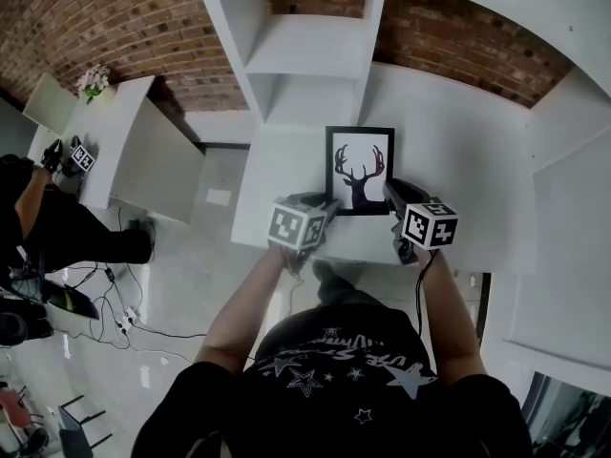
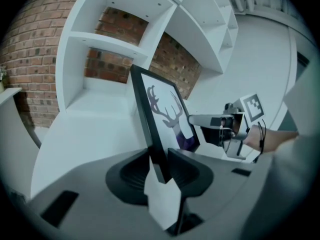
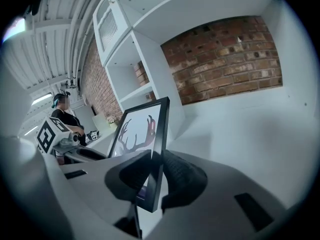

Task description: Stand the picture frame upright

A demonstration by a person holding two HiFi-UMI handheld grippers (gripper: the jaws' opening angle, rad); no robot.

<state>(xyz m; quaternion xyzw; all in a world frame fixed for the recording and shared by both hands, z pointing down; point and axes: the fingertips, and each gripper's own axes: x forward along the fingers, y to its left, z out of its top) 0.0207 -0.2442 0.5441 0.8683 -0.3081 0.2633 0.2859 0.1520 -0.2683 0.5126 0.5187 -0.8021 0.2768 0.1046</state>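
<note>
The picture frame [image 1: 359,170] is black-rimmed and shows dark deer antlers on white. It stands nearly upright on the white desk [image 1: 458,160], facing me. My left gripper [image 1: 327,210] is shut on its lower left edge and my right gripper [image 1: 390,196] on its lower right edge. In the left gripper view the frame [image 2: 167,109] runs edge-on between the left gripper [image 2: 159,165] jaws, with the right gripper [image 2: 220,124] beyond. In the right gripper view the frame [image 3: 145,129] sits clamped in the right gripper [image 3: 152,171], and the left gripper [image 3: 65,143] shows at the left.
A white shelf unit [image 1: 305,55] rises behind the frame against a brick wall [image 1: 458,36]. A white table [image 1: 134,141] with flowers [image 1: 94,80] stands to the left. Another person [image 1: 33,208] works there. Cables [image 1: 105,303] lie on the floor.
</note>
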